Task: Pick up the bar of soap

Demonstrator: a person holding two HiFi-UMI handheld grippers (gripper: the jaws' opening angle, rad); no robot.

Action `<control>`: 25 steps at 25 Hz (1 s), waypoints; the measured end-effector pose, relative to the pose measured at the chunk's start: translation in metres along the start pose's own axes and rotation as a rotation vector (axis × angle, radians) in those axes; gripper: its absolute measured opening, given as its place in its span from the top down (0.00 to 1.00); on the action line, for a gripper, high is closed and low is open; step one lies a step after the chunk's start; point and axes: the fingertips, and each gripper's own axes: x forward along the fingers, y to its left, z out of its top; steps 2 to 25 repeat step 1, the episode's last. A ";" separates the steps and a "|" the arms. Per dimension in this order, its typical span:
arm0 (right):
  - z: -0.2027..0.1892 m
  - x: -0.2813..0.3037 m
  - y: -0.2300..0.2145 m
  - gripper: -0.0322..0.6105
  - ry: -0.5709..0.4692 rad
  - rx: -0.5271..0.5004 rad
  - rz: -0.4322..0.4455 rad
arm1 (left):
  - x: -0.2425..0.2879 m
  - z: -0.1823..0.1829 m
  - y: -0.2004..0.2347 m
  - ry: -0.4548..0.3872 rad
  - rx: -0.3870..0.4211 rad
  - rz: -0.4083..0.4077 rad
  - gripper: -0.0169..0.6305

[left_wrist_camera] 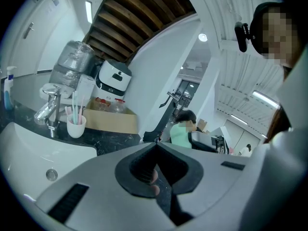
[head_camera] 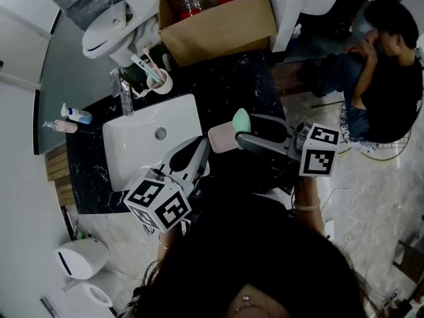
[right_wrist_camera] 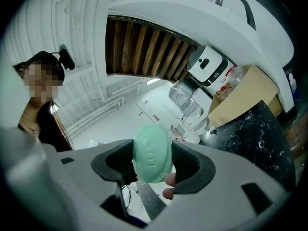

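The mint-green oval bar of soap (head_camera: 241,119) is clamped between the jaws of my right gripper (head_camera: 244,132), lifted above the black counter. In the right gripper view the soap (right_wrist_camera: 152,152) fills the gap of that gripper (right_wrist_camera: 153,165), with both pads pressed on its sides. A pink soap dish (head_camera: 222,138) lies just below and left of the soap, beside the sink. My left gripper (head_camera: 201,148) hovers over the sink's right edge, and in its own view the left gripper (left_wrist_camera: 155,147) is shut on nothing. From there the soap (left_wrist_camera: 179,135) shows further off.
A white sink (head_camera: 142,144) with a chrome faucet (head_camera: 124,93) sits in the black marble counter (head_camera: 225,85). Behind it stand a cup of toothbrushes (head_camera: 159,79), a cardboard box (head_camera: 218,24) and bottles (head_camera: 74,114). A person (head_camera: 384,71) sits at the right.
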 end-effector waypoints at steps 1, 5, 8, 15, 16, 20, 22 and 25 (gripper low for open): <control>0.000 0.001 0.000 0.55 0.000 0.000 0.001 | 0.000 0.000 0.001 0.000 -0.001 0.000 0.97; 0.000 0.001 0.000 0.55 0.000 0.000 0.001 | 0.000 0.000 0.001 0.000 -0.001 0.000 0.97; 0.000 0.001 0.000 0.55 0.000 0.000 0.001 | 0.000 0.000 0.001 0.000 -0.001 0.000 0.97; 0.000 0.001 0.000 0.55 0.000 0.000 0.001 | 0.000 0.000 0.001 0.000 -0.001 0.000 0.97; 0.000 0.001 0.000 0.55 0.000 0.000 0.001 | 0.000 0.000 0.001 0.000 -0.001 0.000 0.97; 0.000 0.001 0.000 0.55 0.000 0.000 0.001 | 0.000 0.000 0.001 0.000 -0.001 0.000 0.97; 0.000 0.001 0.000 0.55 0.000 0.000 0.001 | 0.000 0.000 0.001 0.000 -0.001 0.000 0.97; 0.000 0.001 0.000 0.55 0.000 0.000 0.001 | 0.000 0.000 0.001 0.000 -0.001 0.000 0.97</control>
